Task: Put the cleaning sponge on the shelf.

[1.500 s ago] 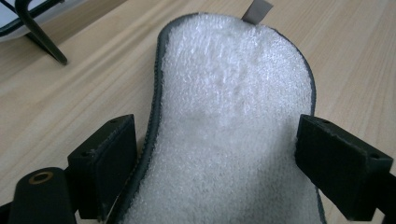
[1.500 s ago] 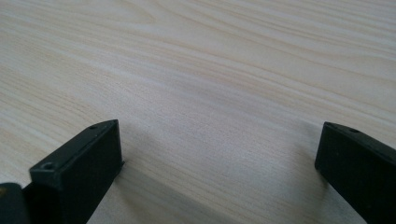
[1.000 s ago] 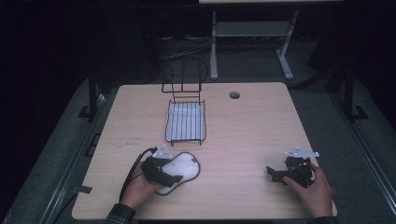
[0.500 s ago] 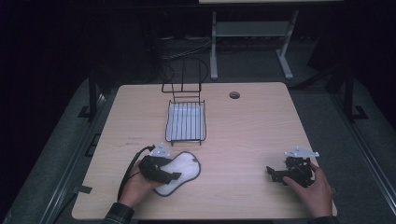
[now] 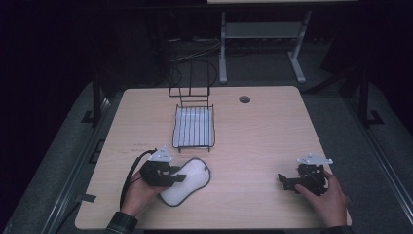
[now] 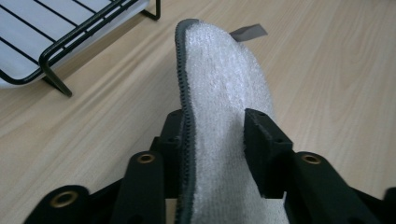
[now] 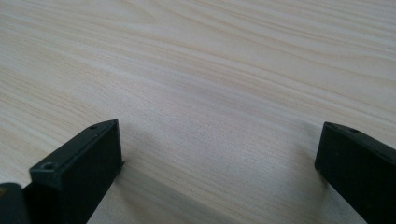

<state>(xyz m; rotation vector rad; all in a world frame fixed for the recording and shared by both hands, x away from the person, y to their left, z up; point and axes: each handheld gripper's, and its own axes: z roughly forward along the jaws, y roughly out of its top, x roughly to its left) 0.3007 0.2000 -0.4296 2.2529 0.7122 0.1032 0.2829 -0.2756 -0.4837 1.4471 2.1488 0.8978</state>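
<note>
A white fluffy oval pad point(image 5: 194, 181) with a grey stitched rim lies on the wooden table point(image 5: 263, 136), front left. My left gripper point(image 5: 178, 176) sits over its near end. In the left gripper view the pad point(image 6: 224, 70) stands buckled up between the two black jaws of the left gripper point(image 6: 215, 135), which press on both of its sides. Those jaws have just been closing with the pad between them. My right gripper point(image 5: 283, 181) rests at the front right, and in its own view the right gripper point(image 7: 219, 154) is open over bare wood.
A black wire rack point(image 5: 194, 127) on a white tray stands just beyond the pad, its corner close in the left gripper view point(image 6: 56, 46). A round cable hole point(image 5: 244, 99) is at the table's far edge. Dark floor and a white frame lie behind.
The left gripper's jaws have narrowed onto the pad, squeezing its near end so that it buckles. The right hand and its gripper have stayed where they were.
</note>
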